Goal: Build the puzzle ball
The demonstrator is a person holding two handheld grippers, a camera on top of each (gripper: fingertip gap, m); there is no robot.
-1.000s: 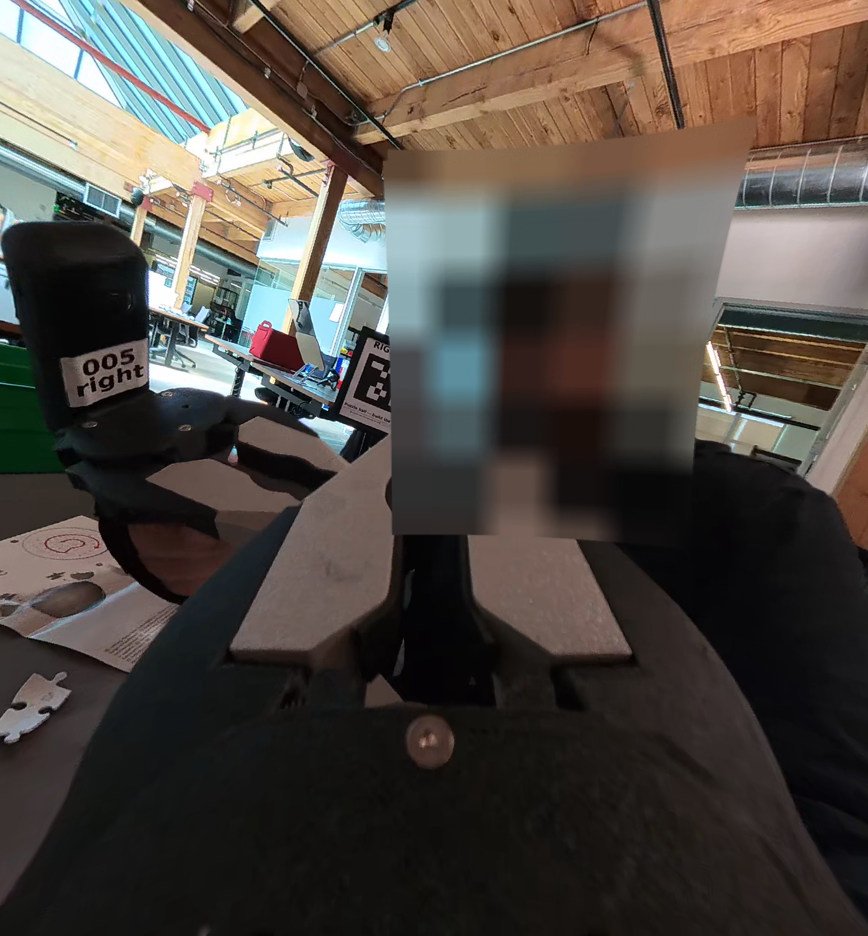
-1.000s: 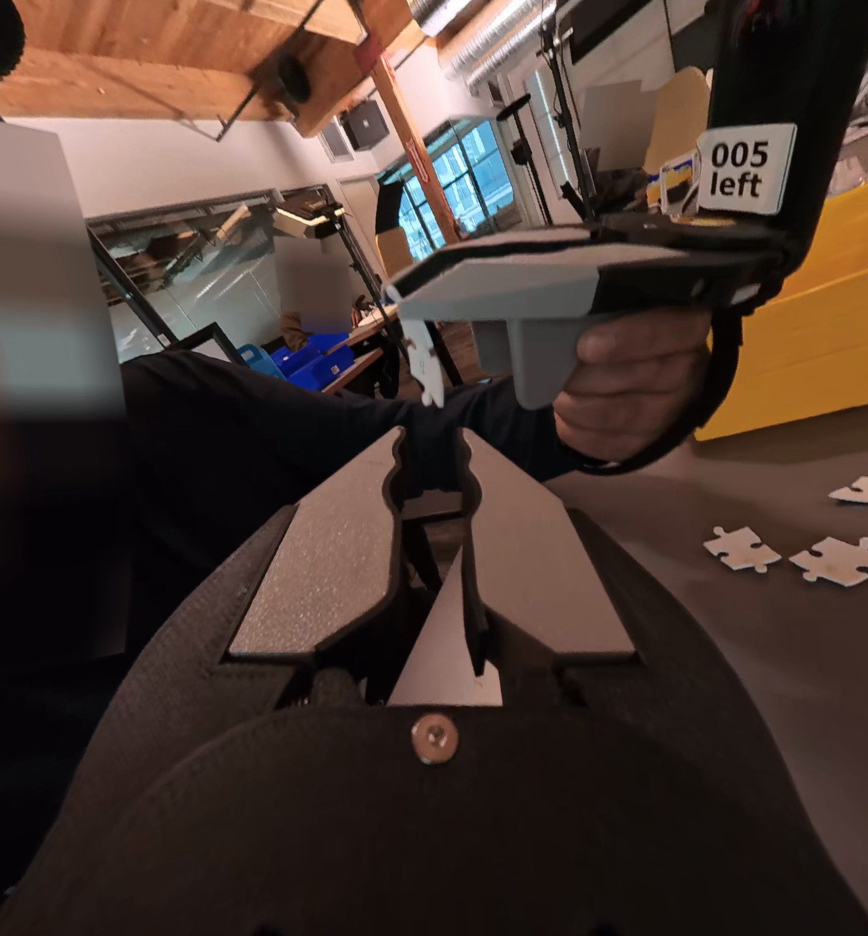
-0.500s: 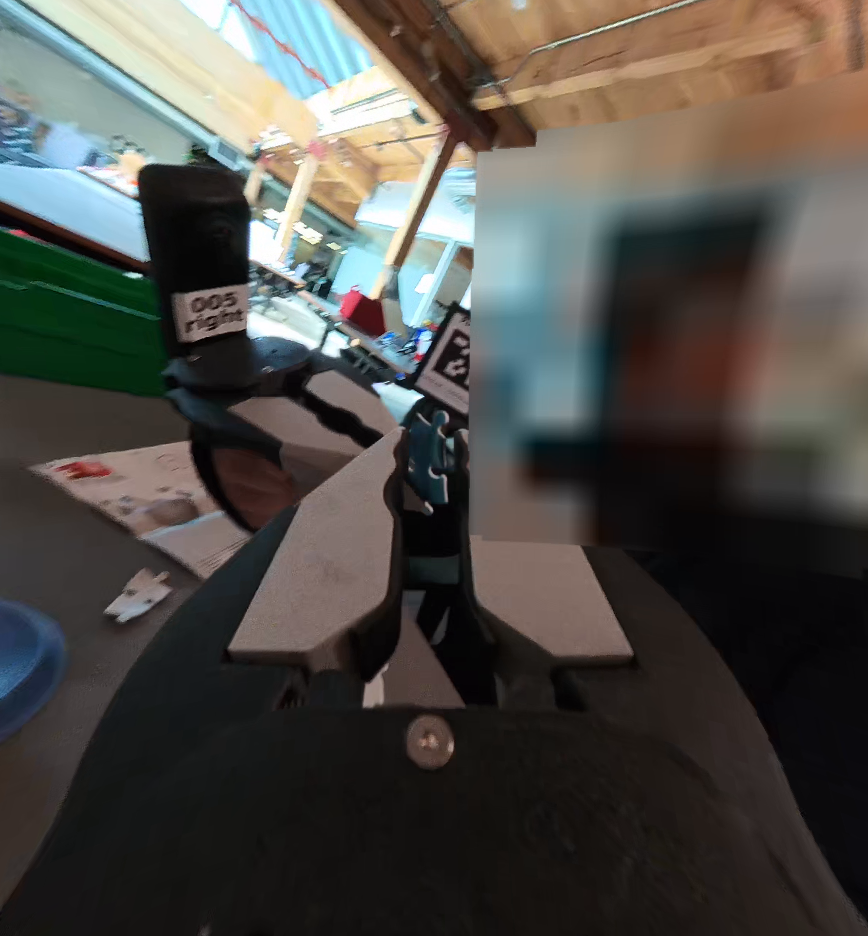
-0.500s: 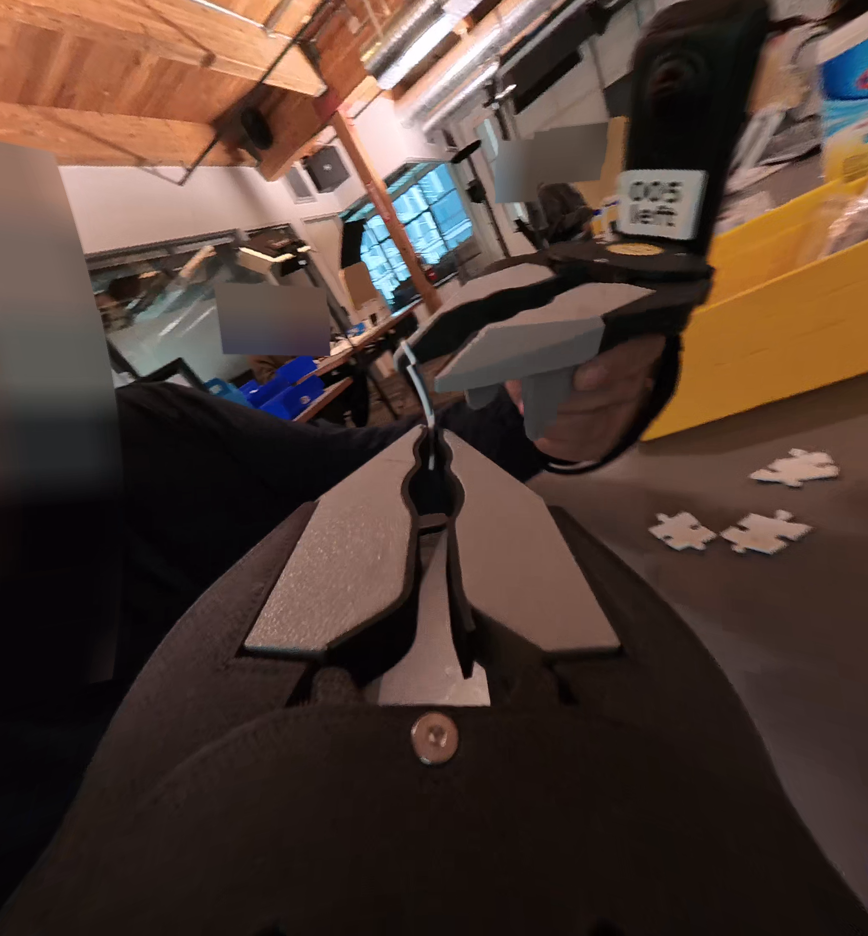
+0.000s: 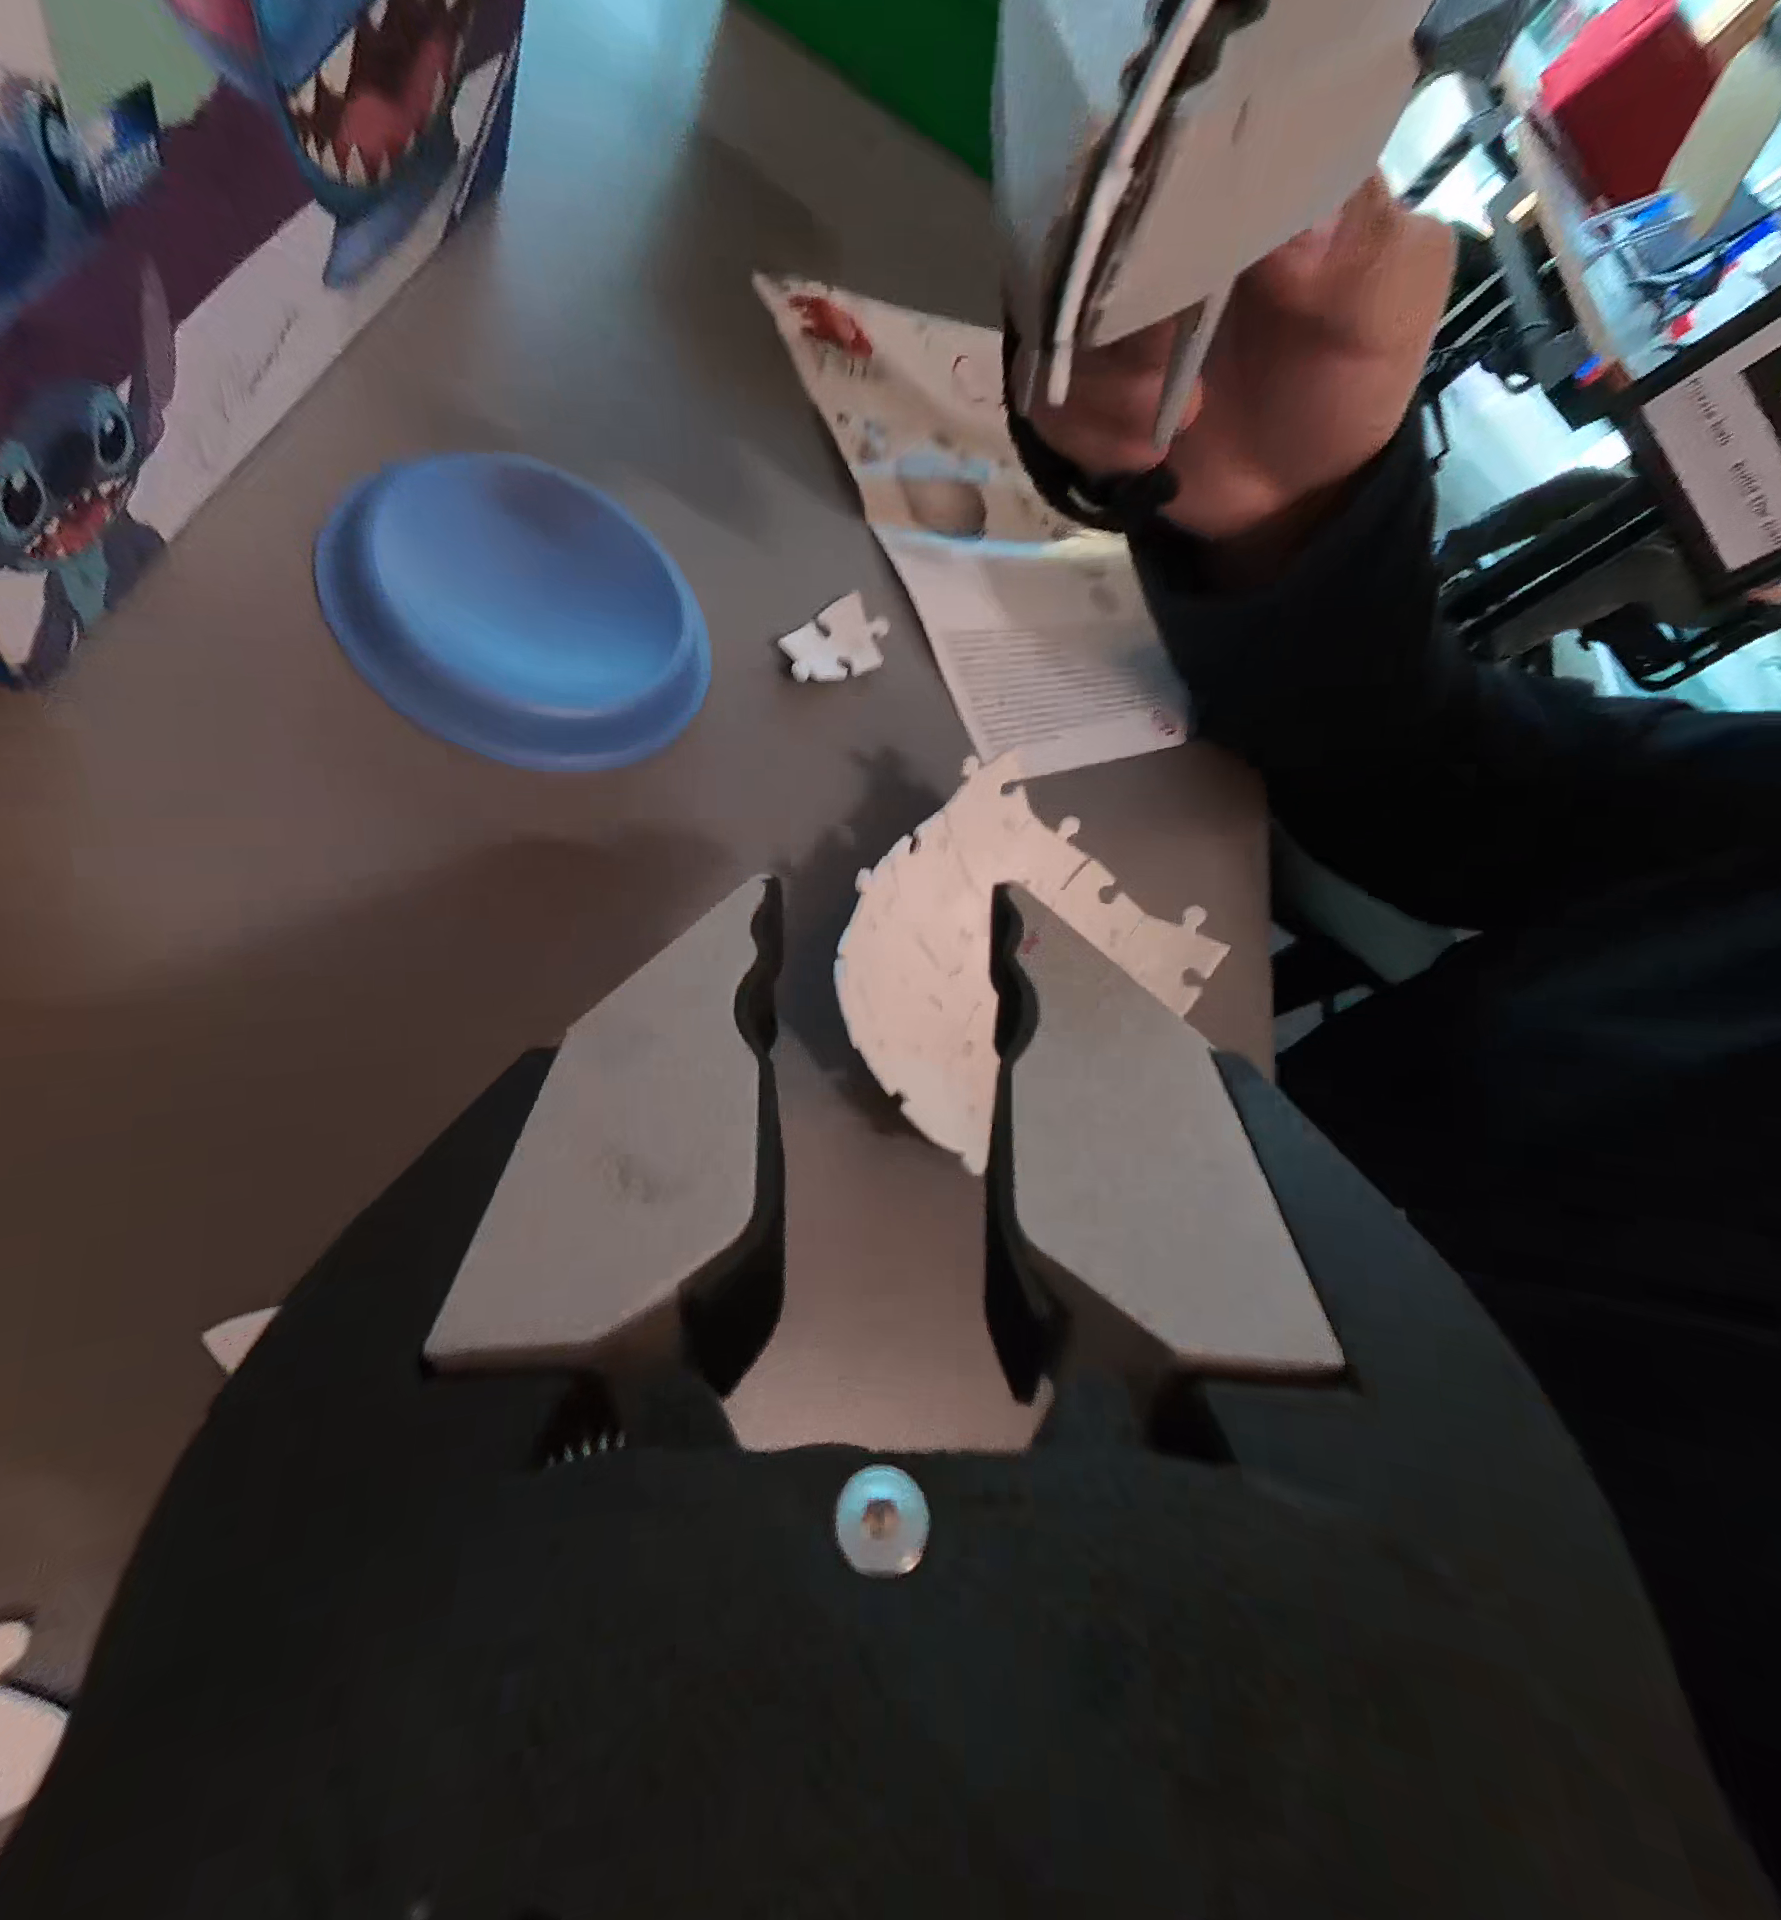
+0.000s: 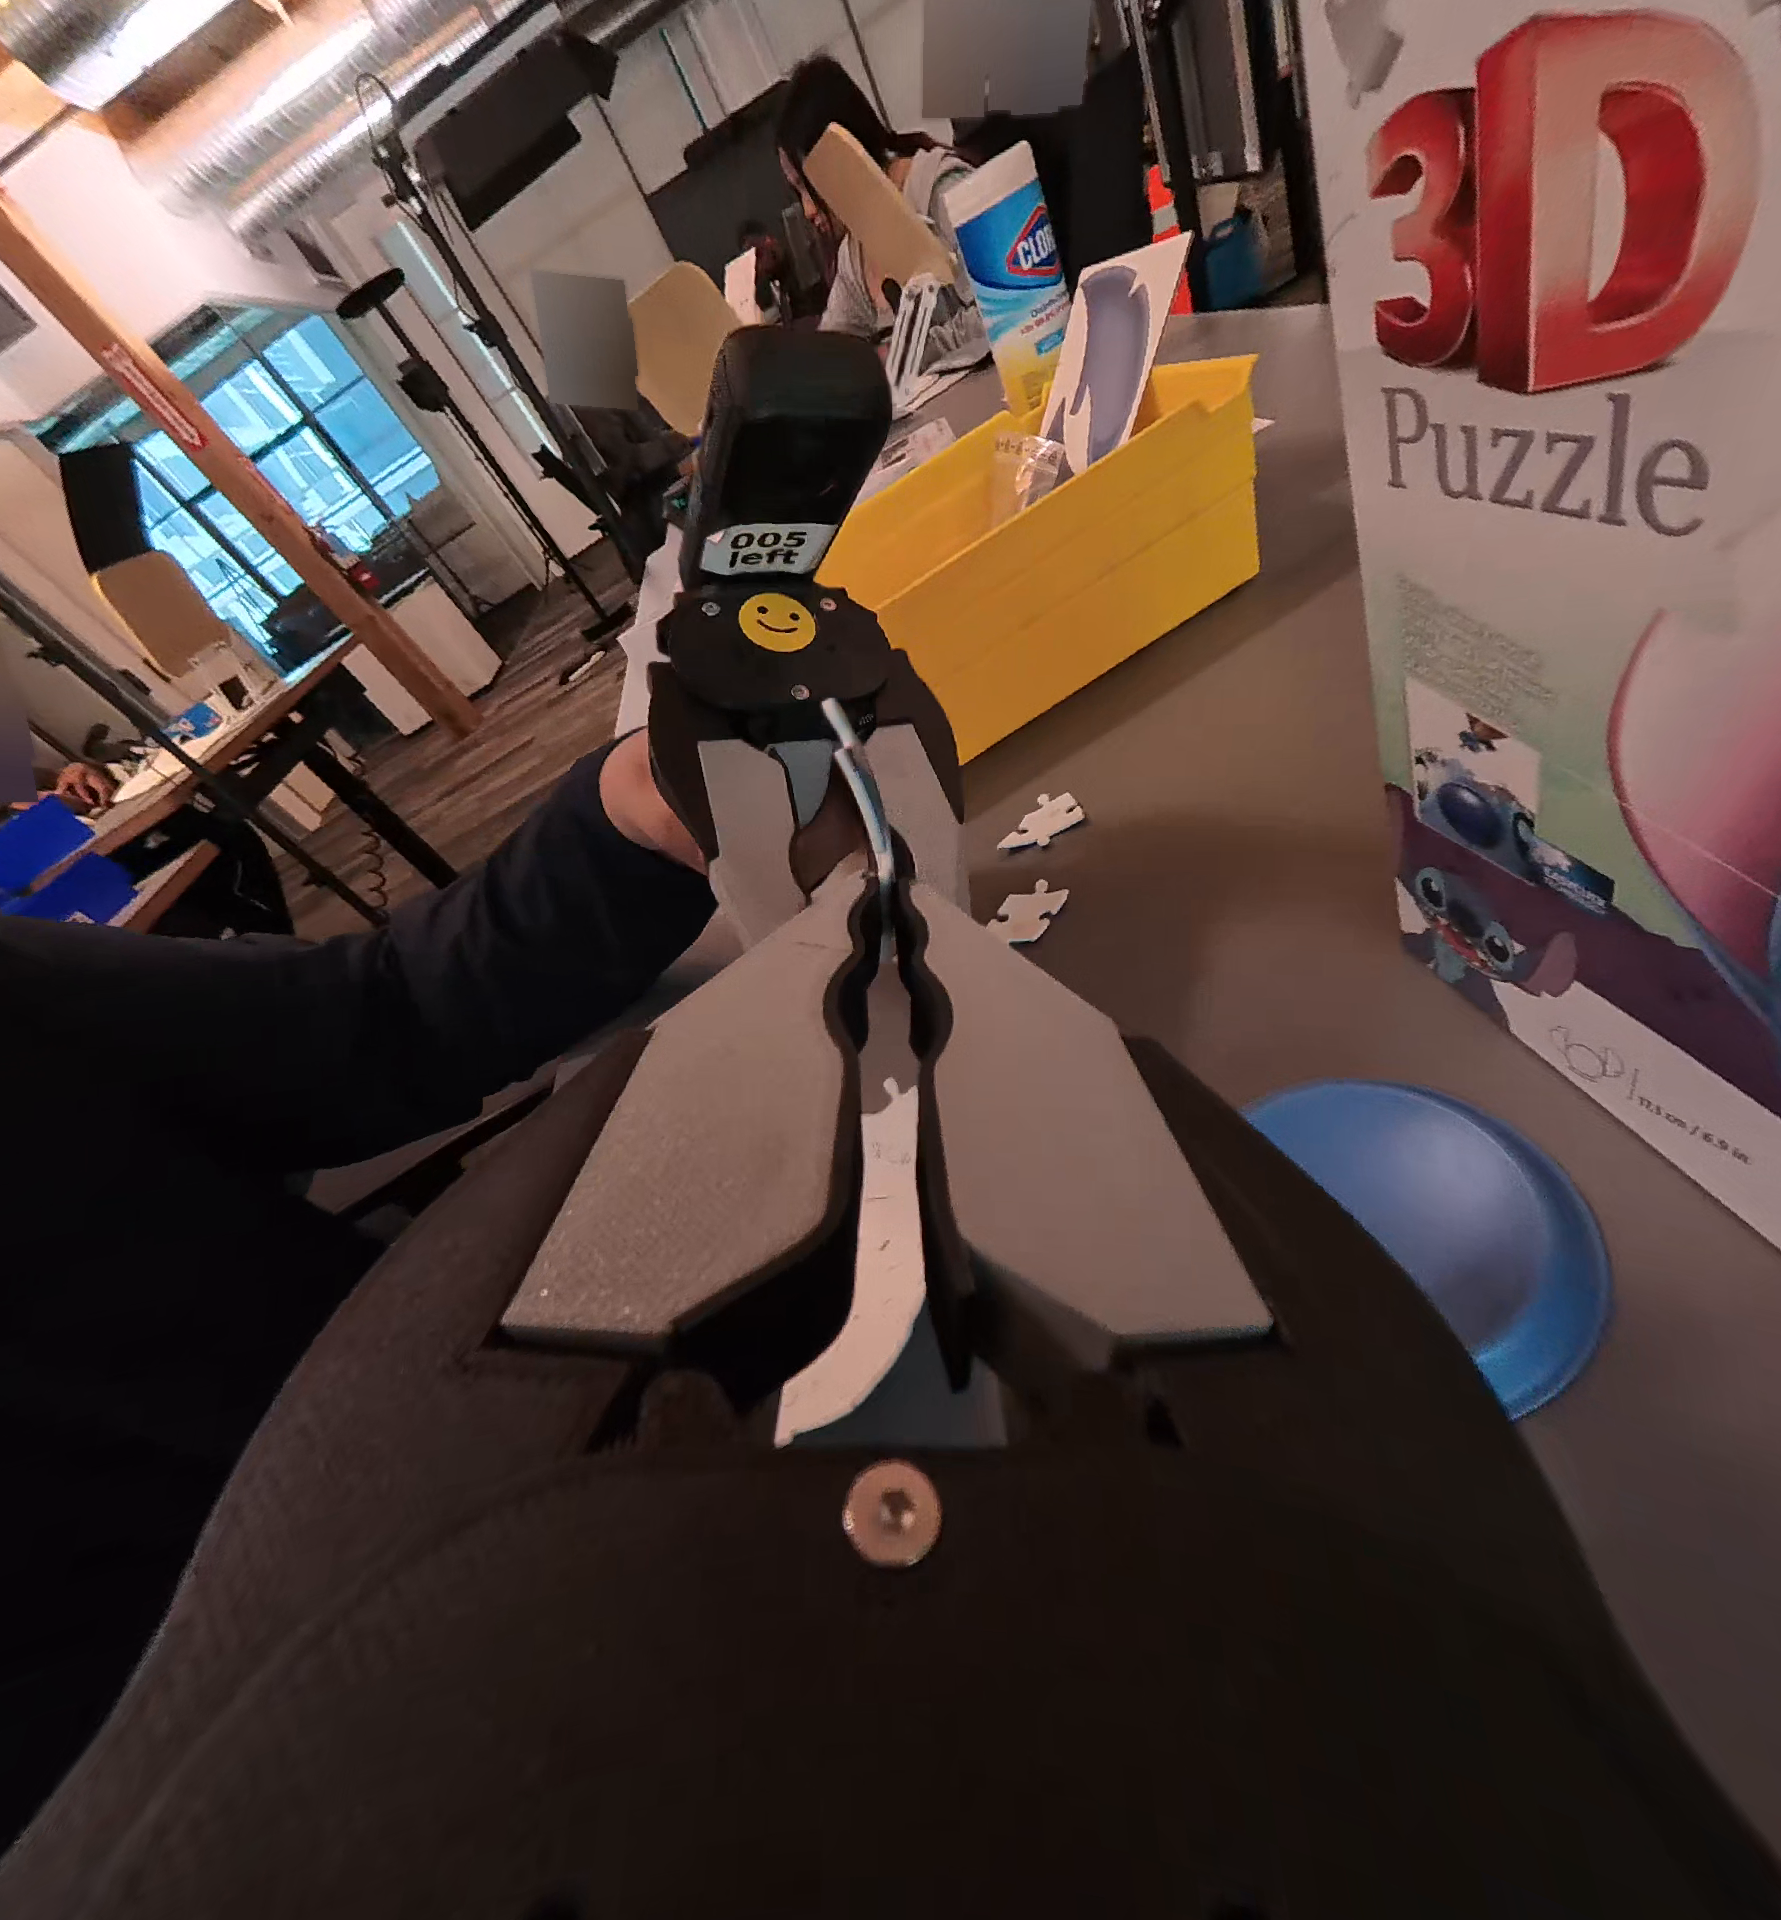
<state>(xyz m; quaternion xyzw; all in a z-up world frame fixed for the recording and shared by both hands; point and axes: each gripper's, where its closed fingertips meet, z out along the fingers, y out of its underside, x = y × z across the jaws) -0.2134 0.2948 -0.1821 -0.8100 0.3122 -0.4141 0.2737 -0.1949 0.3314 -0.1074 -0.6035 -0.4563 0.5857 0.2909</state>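
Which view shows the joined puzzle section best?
The left wrist view: the joined puzzle section shows its broad white face beyond the open left gripper. The right wrist view shows it edge-on, clamped in the right gripper.

Dim indoors, motion blur (edges warped)

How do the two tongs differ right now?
The left gripper is open, clamping nothing; the right gripper is shut on a curved white puzzle section. The left looks down at the table; the right looks across it. Both have grey fingers on black bodies.
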